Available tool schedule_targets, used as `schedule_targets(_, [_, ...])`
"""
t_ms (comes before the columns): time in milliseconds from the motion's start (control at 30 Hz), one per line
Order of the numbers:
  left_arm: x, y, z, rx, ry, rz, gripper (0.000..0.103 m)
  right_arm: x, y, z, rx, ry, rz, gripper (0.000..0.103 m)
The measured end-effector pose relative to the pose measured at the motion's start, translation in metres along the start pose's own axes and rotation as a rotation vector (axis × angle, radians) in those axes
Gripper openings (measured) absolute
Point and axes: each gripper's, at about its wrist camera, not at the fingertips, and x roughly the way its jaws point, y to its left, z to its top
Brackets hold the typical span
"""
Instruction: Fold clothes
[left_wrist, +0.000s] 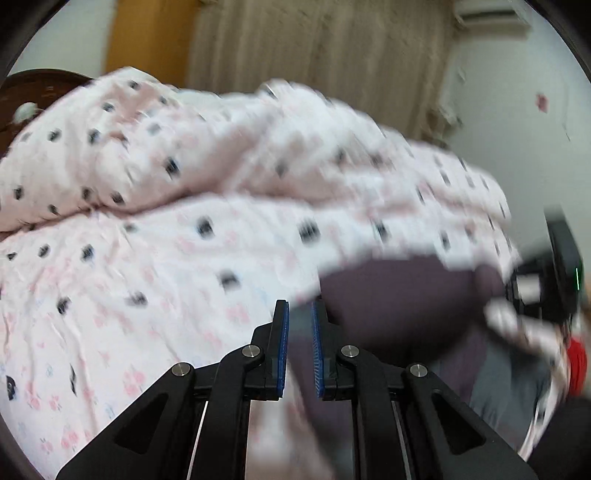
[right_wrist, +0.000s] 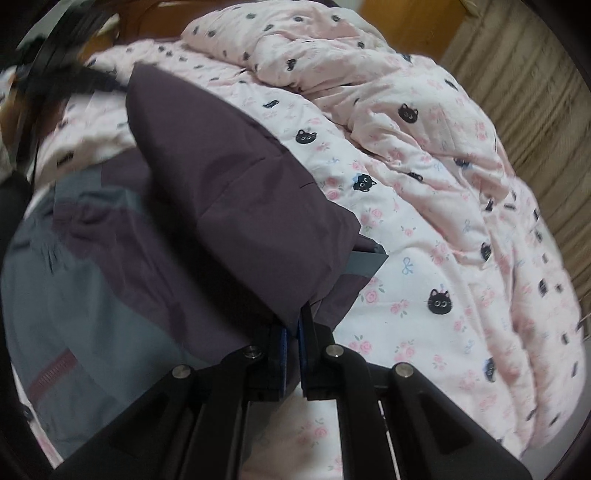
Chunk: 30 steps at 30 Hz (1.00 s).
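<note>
Across the left half of the right wrist view, a purple and grey jacket (right_wrist: 207, 206) lies on a pink sheet (right_wrist: 424, 266) printed with black cat faces and roses. The right gripper (right_wrist: 293, 336) sits at lower centre, its blue-lined jaws closed on a fold of the jacket's purple cloth; the fingertips are buried under the fabric. A dark red zipper (right_wrist: 51, 376) shows at lower left on a grey panel, blurred. A rumpled pink duvet (right_wrist: 369, 59) fills the top and right. At the upper left edge a dark smeared shape cannot be identified.

In the left wrist view, motion blur softens nearly everything. The left gripper (left_wrist: 300, 314) at lower centre has a narrow gap between its blue pads (left_wrist: 283, 343); pale blurred cloth shows in the gap, but whether it is pinched cannot be told. The jacket (left_wrist: 399, 306) appears as a dark purple mass at lower right, partly cut by the frame edge. A beige curtain (left_wrist: 325, 40) hangs at top.
</note>
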Motion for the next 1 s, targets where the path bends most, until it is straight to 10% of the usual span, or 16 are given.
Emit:
schedule_targets(133, [0.015, -0.036, 0.031, 0.028, -0.016, -0.072, 0.01, -0.001, 0.01, -0.001, -0.051, 0.02, -0.038, 0.008])
schedule_targets(367, [0.054, -0.105, -0.002, 0.193, 0.21, -0.139, 0.01, -0.008, 0.022, -0.016, -0.123, 0.092, -0.061, 0.017])
schedule_targets(800, [0.051, -0.117, -0.067, 0.154, 0.285, -0.15, 0.01, -0.064, -0.016, 0.026, 0.258, -0.171, 0.086, 0.017])
schedule_targets(1000, [0.049, -0.122, -0.078, 0.17, 0.294, -0.15, 0.01, -0.031, 0.017, 0.057, 0.277, -0.107, 0.138, 0.017])
